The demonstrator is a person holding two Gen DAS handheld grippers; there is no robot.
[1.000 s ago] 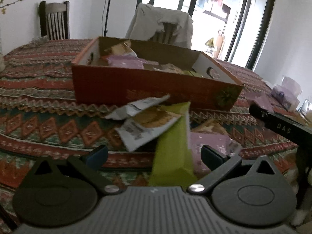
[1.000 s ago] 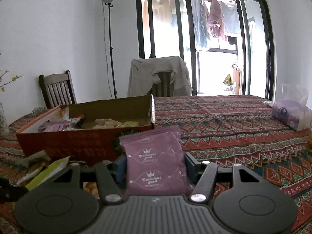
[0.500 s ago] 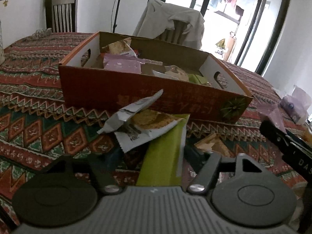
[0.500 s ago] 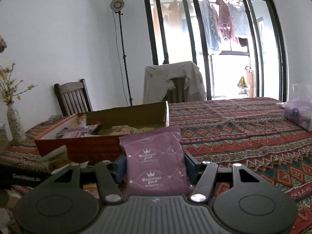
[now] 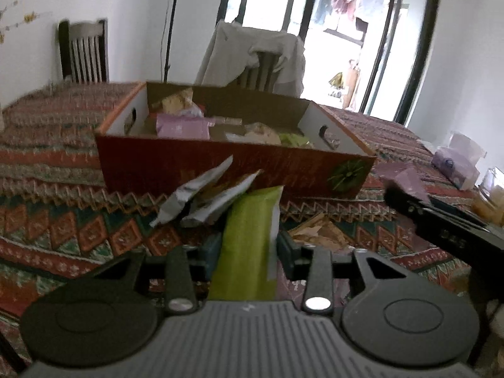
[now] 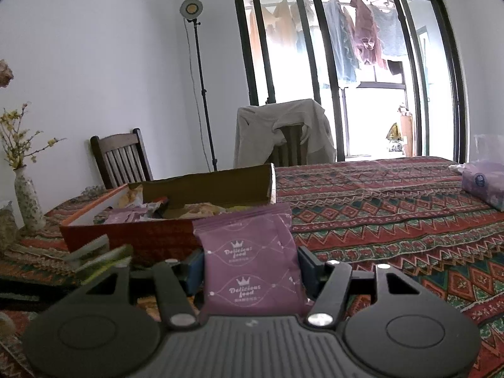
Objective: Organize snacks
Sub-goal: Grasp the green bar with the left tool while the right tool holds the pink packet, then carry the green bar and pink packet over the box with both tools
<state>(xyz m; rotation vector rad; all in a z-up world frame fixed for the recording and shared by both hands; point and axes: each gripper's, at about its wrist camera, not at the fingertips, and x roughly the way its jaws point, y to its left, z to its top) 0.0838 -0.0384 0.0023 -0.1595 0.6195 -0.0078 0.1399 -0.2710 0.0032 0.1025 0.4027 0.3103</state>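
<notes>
Patterned cloth covers your desk (image 5: 47, 163), with the cardboard box (image 5: 220, 170) ahead. Your left claw (image 5: 247, 245) clamps the green packet (image 5: 249, 239), your right claw (image 6: 250, 267) the purple packet (image 6: 252, 261). Both packets point lengthwise toward the box. You look mid-carry; next, lift each over the near wall and release inside.

left wrist view: low over the patterned tablecloth (image 5: 78, 220), near the cardboard box (image 5: 220, 170), facing its long side. right wrist view: lower, box (image 6: 141, 236) ahead-left, facing the window (image 6: 346, 72). both share the box and draped chair (image 5: 252, 56).
</notes>
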